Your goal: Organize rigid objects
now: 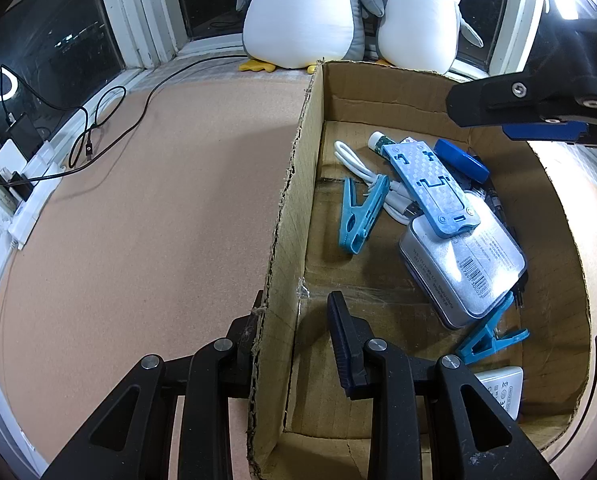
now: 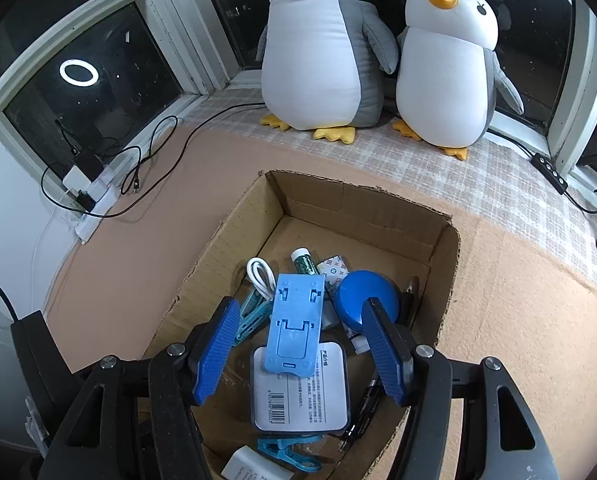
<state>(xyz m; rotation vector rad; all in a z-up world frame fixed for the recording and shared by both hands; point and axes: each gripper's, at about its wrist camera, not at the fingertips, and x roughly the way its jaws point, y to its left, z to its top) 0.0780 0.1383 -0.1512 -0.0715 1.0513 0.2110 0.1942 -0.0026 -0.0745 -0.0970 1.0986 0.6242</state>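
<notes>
A cardboard box [image 1: 378,92] stands open on the pinkish mat. My left gripper [image 1: 294,300] is shut on its left wall, one finger outside and one inside. Inside lie a light blue phone stand [image 2: 296,324] resting on a silver tin with a barcode label [image 2: 300,396], two blue clothes pegs [image 1: 360,216] [image 1: 490,338], a coiled white cable [image 2: 260,276], a dark blue round case [image 2: 364,296], a green-and-white tube [image 2: 302,260], a black pen [image 2: 362,412] and a white charger [image 2: 250,466]. My right gripper [image 2: 300,302] hangs open above the box, the phone stand lying below the gap, untouched.
Two plush penguins [image 2: 314,40] [image 2: 446,68] sit on a checked cloth at the window behind the box. Black cables [image 1: 98,128] and a white power strip [image 2: 94,208] run along the left wall. Bare mat [image 1: 158,220] spreads left of the box.
</notes>
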